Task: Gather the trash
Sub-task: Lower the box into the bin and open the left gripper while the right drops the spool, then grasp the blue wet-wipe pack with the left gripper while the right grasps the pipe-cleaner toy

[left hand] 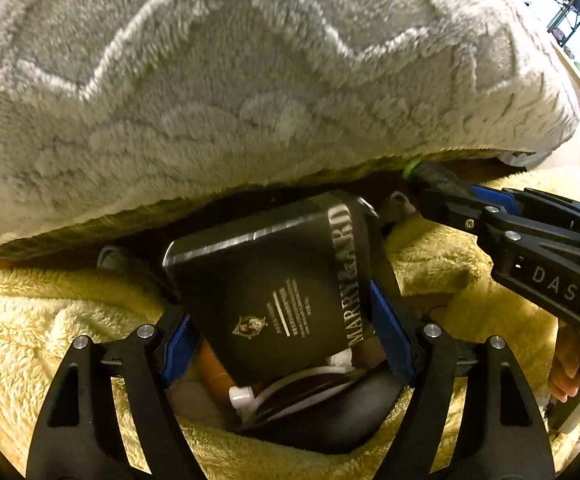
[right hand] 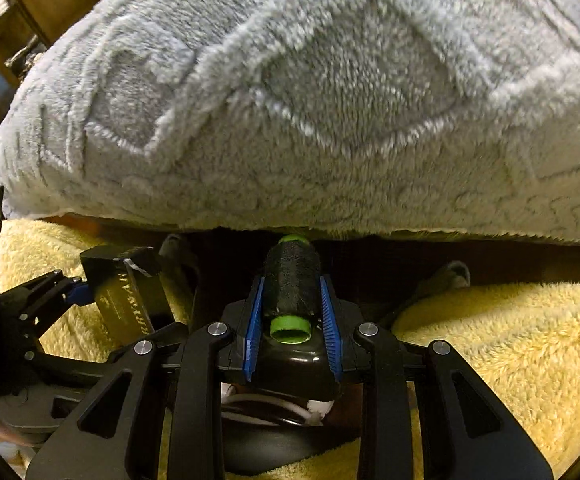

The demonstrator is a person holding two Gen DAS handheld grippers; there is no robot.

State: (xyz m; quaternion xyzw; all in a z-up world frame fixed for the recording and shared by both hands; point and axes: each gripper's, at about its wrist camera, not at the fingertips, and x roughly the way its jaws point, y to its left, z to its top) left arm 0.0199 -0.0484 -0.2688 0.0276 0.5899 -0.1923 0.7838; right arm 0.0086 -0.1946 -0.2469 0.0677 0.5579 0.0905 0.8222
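Left wrist view: left gripper clamped on a black box printed with pale lettering, blue pads pressed against both long sides, box tilted and pointing toward the dark gap under a grey plush cushion. Below the box, a white cable and a rounded black object, resting on a yellow fleece blanket that spreads to the left and right edges. Toward the blanket's right side, right gripper reaching in with a black thread spool between its fingers, green end just at the cushion's lower edge; bare hand visible behind it. Right wrist view: right gripper closed on the black thread spool, green core facing the camera, far end touching the underside of the grey plush cushion. At left, black box held by the left gripper, above the yellow fleece blanket. White cable just under the jaws.
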